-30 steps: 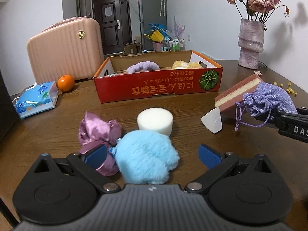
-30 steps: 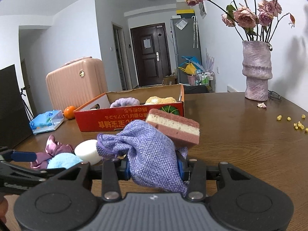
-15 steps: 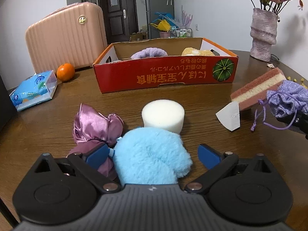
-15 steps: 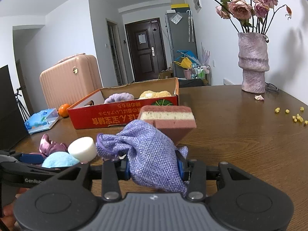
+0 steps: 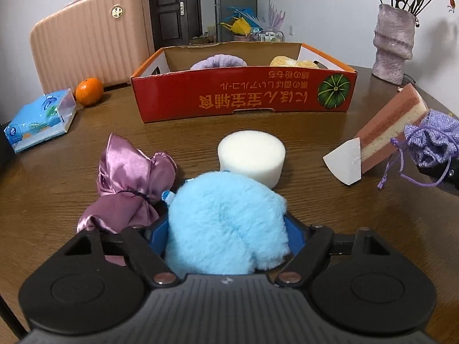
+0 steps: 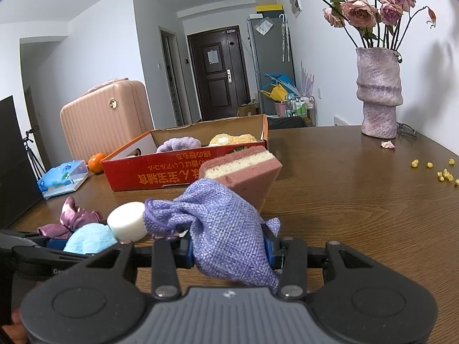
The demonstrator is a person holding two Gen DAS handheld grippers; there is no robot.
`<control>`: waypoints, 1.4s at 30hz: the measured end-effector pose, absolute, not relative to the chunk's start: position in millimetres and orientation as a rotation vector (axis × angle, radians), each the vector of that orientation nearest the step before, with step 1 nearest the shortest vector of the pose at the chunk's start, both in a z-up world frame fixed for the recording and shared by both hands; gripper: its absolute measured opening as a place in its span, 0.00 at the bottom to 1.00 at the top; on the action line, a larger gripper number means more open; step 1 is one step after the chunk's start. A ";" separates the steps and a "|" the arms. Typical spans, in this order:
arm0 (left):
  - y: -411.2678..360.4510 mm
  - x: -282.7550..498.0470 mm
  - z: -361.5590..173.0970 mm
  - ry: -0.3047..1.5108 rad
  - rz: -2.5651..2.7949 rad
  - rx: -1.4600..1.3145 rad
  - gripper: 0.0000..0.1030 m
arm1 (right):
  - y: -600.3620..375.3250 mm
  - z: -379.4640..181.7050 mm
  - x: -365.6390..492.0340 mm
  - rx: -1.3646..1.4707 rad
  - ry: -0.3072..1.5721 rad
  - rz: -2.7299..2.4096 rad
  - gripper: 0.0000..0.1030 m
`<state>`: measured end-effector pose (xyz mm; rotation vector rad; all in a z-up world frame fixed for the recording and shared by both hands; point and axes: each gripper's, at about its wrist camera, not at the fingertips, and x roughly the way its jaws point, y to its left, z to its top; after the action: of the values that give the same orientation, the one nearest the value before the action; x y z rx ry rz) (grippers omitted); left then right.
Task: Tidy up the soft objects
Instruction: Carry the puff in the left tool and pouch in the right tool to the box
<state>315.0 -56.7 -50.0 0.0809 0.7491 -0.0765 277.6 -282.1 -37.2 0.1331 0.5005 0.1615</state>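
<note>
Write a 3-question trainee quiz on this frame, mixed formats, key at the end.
1. True or false: the red box is empty.
2. Multiple choice: what sits between the left hand-held gripper's closing jaws? A) white sponge B) blue puff C) satin scrunchie
3. Short answer: what is the right hand-held gripper shut on?

Key
1. False: a purple item and a yellow item lie inside.
2. B: the blue puff; the white sponge and the satin scrunchie lie on the table beside it.
3. The purple pouch.
</note>
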 end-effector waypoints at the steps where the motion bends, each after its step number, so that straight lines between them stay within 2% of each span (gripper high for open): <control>1: -57.3 314.8 -50.1 0.748 -0.078 0.084 0.76 | -282.1 -37.2 277.6 0.134 0.501 0.162 0.40; 17: -55.7 290.9 -30.6 0.646 -0.082 0.072 0.74 | -280.3 -28.9 265.9 0.121 0.448 0.151 0.40; 42: -46.2 277.0 30.7 0.463 -0.104 0.052 0.74 | -264.6 14.1 257.9 0.066 0.323 0.153 0.40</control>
<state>277.0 -46.2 30.7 0.0517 0.4631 -0.1040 257.9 -264.6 14.1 0.0662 0.3229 0.1527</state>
